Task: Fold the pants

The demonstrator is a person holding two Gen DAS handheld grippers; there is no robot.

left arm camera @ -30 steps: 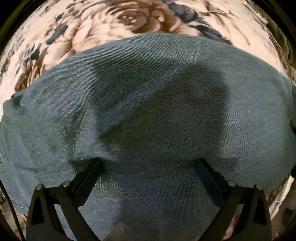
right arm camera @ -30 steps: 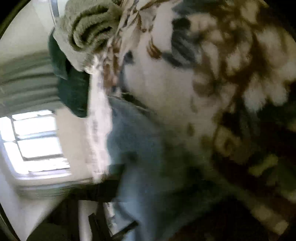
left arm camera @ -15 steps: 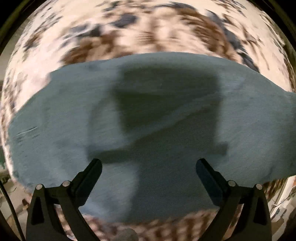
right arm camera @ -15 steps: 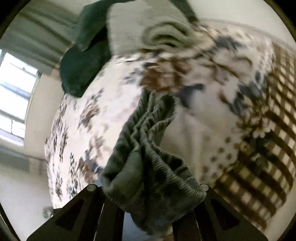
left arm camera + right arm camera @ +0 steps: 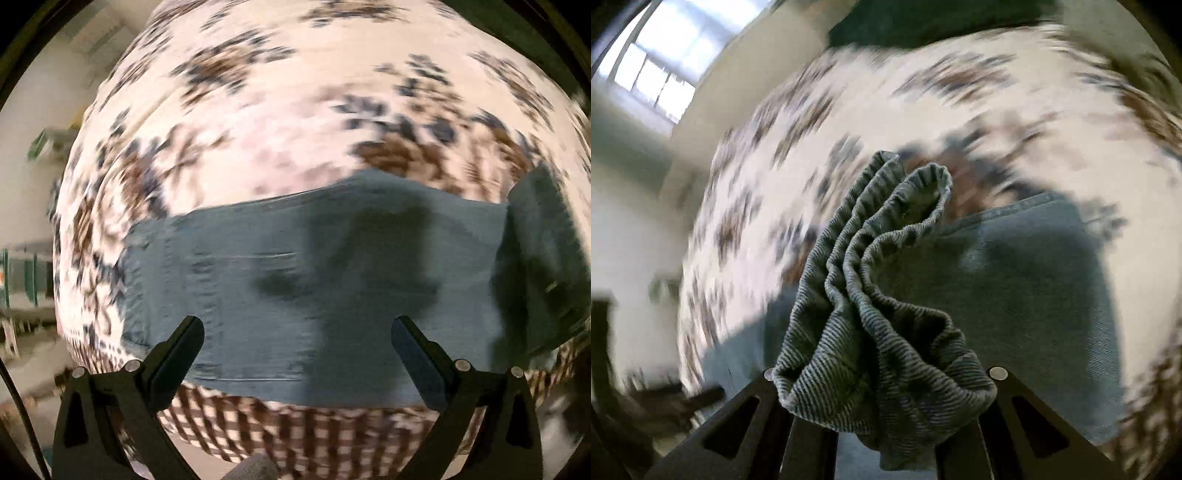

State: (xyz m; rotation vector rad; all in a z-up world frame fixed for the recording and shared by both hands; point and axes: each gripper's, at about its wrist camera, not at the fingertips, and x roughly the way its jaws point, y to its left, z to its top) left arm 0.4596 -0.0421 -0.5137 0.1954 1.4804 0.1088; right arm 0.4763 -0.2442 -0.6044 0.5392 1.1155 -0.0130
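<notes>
On the floral bedspread [image 5: 258, 110] the denim pants [image 5: 332, 288] lie spread flat below your left gripper [image 5: 295, 332], whose jaws stand apart and empty. Your right gripper [image 5: 882, 406] is clamped on the bunched elastic waistband [image 5: 879, 295], lifted clear, evidently to carry it over for the fold

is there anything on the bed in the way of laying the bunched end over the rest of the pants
Nothing visible. The right gripper holds the bunched denim end above the flat pants; only bare floral bedspread surrounds them.
</notes>
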